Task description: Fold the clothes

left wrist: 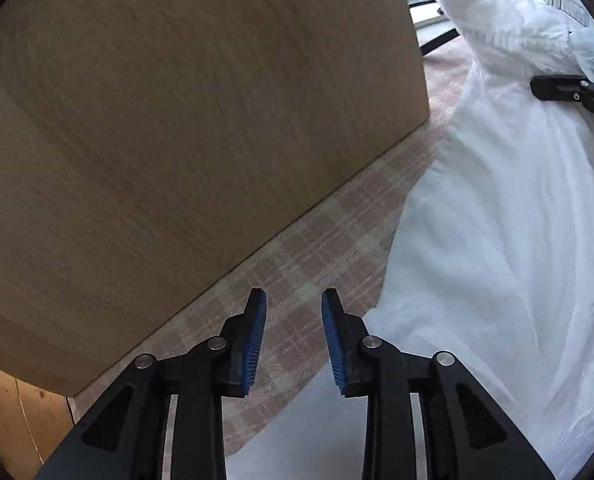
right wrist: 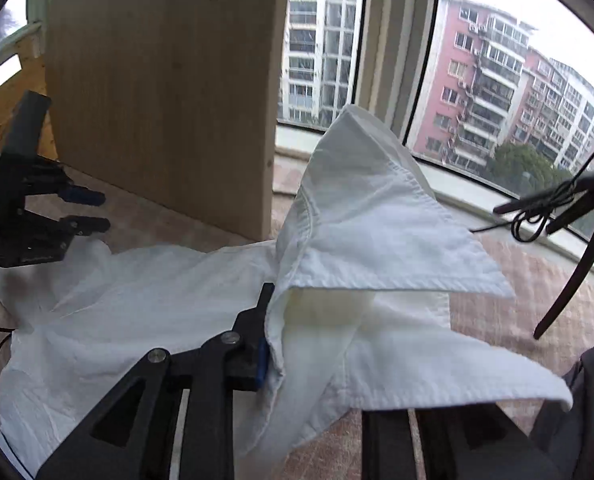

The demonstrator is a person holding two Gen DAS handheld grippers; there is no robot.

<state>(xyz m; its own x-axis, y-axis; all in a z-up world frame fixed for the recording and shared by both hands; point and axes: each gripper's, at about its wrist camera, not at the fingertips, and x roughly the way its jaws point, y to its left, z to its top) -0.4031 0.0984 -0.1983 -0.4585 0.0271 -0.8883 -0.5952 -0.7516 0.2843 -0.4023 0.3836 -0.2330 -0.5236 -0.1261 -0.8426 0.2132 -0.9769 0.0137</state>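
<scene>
Black linkage of the left gripper [left wrist: 293, 336] fills the bottom of its own view, blue pads [left wrist: 255, 340] parted w/ a clear gap, nothing between them. It points down at a pink-and-cream checked cloth [left wrist: 297, 256] covering the surface. White shirt [left wrist: 497, 240] lies just right of the fingertips, one hem edge running under the right-hand finger; can't tell if it touches. Big upright wooden board [left wrist: 197, 120] stands on the checked cloth, upper left.

Right gripper [right wrist: 313, 328] has the shirt's collar area bunched btwn its fingers. Left finger & a bit of blue pad [right wrist: 261, 364] show; the other finger is hidden under fabric, so the grip reads as closed on the shirt. Collar [right wrist: 377, 232] stands lifted, rest of the garment trails down left onto the cloth, spread & wrinkled. Left gripper appears at the far left there, over the shirt's far edge. Windows [right wrist: 477, 80] w/ apartment blocks behind. Dark cables & a clip [right wrist: 545, 204] hang at right.
</scene>
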